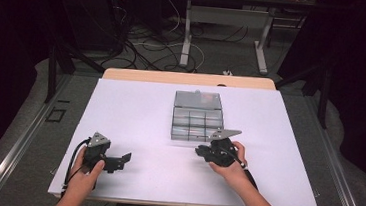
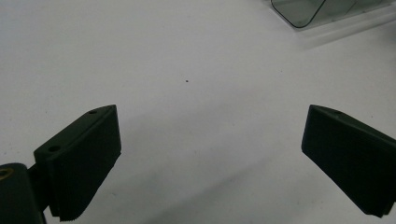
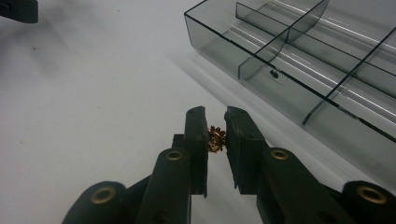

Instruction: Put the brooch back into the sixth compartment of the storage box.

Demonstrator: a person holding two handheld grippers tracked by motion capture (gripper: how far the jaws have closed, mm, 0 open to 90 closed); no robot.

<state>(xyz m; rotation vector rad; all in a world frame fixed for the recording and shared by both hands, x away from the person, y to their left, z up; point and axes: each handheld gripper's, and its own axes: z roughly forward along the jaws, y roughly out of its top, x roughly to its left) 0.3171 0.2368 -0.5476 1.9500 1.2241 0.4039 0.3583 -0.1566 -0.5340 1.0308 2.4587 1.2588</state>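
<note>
In the right gripper view, the right gripper [image 3: 217, 135] sits low in the centre of the frame, its two black jaws drawn close together and clenched on a small coppery part [image 3: 216, 138], a tangle of gold-brown metal pinched between the pads. What kind of part it is cannot be told at this size. The jaws hover over the white table [image 3: 93, 116], just beside the near wall of a clear box [image 3: 299, 60] that fills the upper right of that frame. The box is split by thin walls into compartments; one near compartment holds a small dark speck [image 3: 274, 73].

In the high view, the box [image 1: 198, 117] lies at the middle of the table [image 1: 135, 109], its lid folded back toward the top of the frame. The right gripper [image 1: 205, 152] is just below the box's lower right corner, held in the person's right hand [image 1: 231, 162], and points toward the left of the frame.

The left gripper [image 1: 125, 157] rests at the lower left of the table, held in the left hand [image 1: 84, 172], well apart from the box. In the left gripper view its jaws stand wide apart, released, with bare table between them [image 2: 210, 140]; a rounded corner of the box [image 2: 299, 11] shows at the upper right.
</note>
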